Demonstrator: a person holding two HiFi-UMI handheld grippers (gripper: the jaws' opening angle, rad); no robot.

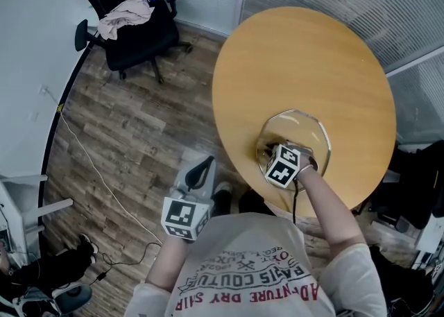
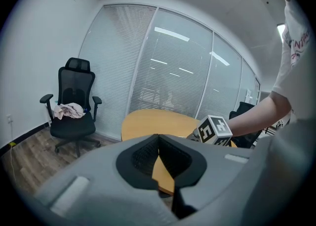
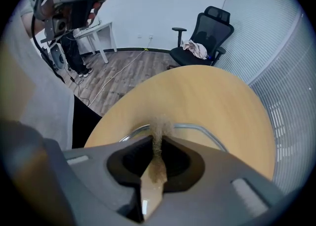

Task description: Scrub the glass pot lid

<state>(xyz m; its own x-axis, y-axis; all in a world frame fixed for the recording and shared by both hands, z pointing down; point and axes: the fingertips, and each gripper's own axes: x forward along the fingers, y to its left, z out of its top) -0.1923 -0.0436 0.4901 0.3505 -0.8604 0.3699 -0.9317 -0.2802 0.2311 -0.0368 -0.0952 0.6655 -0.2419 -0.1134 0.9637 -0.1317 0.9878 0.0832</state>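
Count: one glass pot lid (image 1: 300, 127), flat on the single round table (image 1: 305, 59), close to its 6 o'clock edge. Two grippers: right gripper (image 3: 157, 140) over the lid, clenched on one tan scouring pad (image 3: 159, 127) at the lid's rim; left gripper (image 1: 202, 168) closed on nothing, off the table at 8 o'clock, above the wood floor (image 1: 132, 135). Open tabletop from 9 through 12 to 3 o'clock. One office chair (image 1: 132, 28) at 10 o'clock, holding one crumpled cloth (image 1: 125, 16).
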